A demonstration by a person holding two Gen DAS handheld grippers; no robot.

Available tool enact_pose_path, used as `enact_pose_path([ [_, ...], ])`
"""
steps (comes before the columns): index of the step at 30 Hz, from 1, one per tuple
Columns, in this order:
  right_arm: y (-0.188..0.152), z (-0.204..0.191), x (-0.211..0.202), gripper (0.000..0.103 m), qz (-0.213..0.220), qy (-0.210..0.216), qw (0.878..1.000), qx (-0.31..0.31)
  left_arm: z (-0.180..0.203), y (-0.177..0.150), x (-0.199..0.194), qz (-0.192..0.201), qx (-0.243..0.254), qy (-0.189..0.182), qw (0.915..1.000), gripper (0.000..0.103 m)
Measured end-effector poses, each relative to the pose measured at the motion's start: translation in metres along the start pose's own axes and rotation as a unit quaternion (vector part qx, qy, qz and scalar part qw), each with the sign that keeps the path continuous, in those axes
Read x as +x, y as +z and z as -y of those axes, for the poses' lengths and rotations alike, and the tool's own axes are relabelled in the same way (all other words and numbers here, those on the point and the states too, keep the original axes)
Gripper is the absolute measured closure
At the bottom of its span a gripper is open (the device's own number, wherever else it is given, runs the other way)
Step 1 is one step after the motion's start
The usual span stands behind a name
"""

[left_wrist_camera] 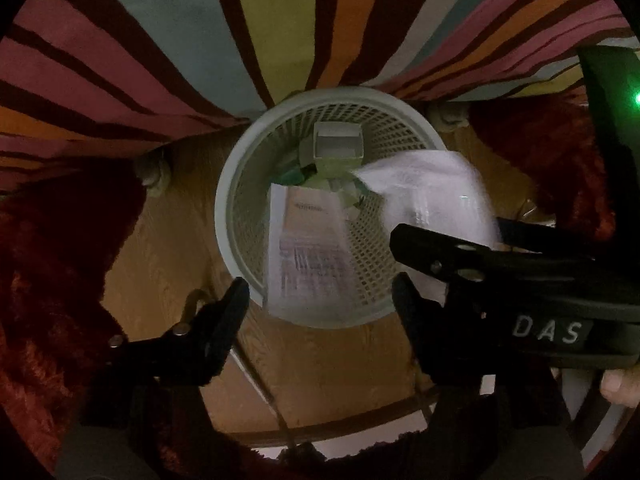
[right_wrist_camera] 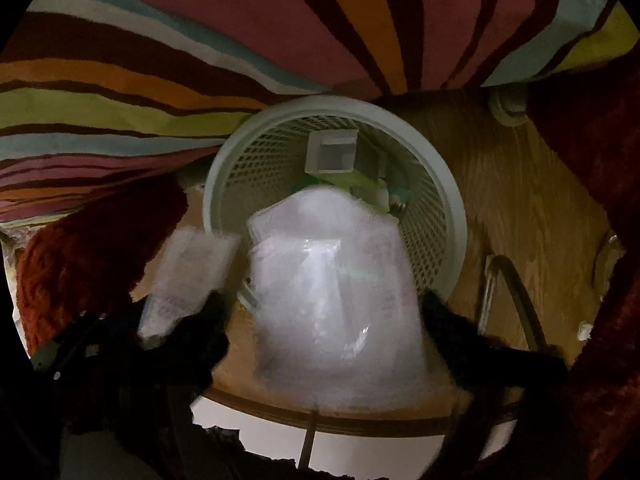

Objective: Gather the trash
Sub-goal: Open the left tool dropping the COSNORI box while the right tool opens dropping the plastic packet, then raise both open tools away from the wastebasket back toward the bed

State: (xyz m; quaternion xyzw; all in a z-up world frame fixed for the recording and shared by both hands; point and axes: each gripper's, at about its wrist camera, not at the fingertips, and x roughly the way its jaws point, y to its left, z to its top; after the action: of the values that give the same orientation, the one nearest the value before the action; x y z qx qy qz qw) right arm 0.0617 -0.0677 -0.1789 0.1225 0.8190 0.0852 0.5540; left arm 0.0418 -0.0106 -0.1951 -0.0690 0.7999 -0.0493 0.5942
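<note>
- The white basket [left_wrist_camera: 236, 184] stands on the wooden floor [left_wrist_camera: 312, 360], beside the striped cloth [left_wrist_camera: 160, 40].
- The left hand-held gripper [left_wrist_camera: 320, 300] is held open, and nothing is pinched; the printed paper [left_wrist_camera: 308, 248] hangs over the basket rim and could slide out onto the floor.
- The right hand-held gripper [right_wrist_camera: 320, 320] is spread wide, and the clear plastic bag [right_wrist_camera: 336, 280] sits loose between the jaws.
- The bag is only partly over the rim, so it could be dropped outside.
</note>
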Motion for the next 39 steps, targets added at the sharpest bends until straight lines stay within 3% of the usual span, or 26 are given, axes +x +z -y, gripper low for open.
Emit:
enact_pose_path([
  [4,0.001,0.004,0.000,0.008,0.002,0.000,1.000,0.007,-0.002,0.001,0.002,-0.005,-0.005,0.000,1.0000,0.030],
  [6,0.001,0.004,0.000,0.008,0.002,-0.001,1.000,0.009,-0.002,0.001,0.002,-0.009,-0.006,0.000,0.9999,0.025],
  [12,0.002,0.001,-0.005,0.008,0.022,-0.005,1.000,0.006,-0.002,-0.001,-0.006,0.007,-0.009,-0.006,0.9999,0.025],
  [18,-0.007,-0.006,-0.047,0.008,0.116,-0.002,0.993,-0.027,-0.002,-0.007,-0.029,0.061,-0.010,-0.011,0.9981,0.025],
  [24,-0.019,-0.016,-0.086,0.008,0.195,-0.024,0.978,-0.071,0.003,-0.015,-0.056,0.124,0.004,0.005,0.9923,0.025],
  [30,-0.033,-0.027,-0.116,0.008,0.259,-0.049,0.957,-0.122,0.007,-0.020,-0.083,0.184,0.019,0.024,0.9825,0.025],
  [34,-0.044,-0.033,-0.139,0.008,0.310,-0.062,0.937,-0.147,0.013,-0.026,-0.110,0.234,0.031,0.042,0.9708,0.025],
  [39,-0.052,-0.031,-0.164,0.008,0.346,-0.050,0.925,-0.145,0.022,-0.033,-0.136,0.285,0.043,0.060,0.9557,0.025],
])
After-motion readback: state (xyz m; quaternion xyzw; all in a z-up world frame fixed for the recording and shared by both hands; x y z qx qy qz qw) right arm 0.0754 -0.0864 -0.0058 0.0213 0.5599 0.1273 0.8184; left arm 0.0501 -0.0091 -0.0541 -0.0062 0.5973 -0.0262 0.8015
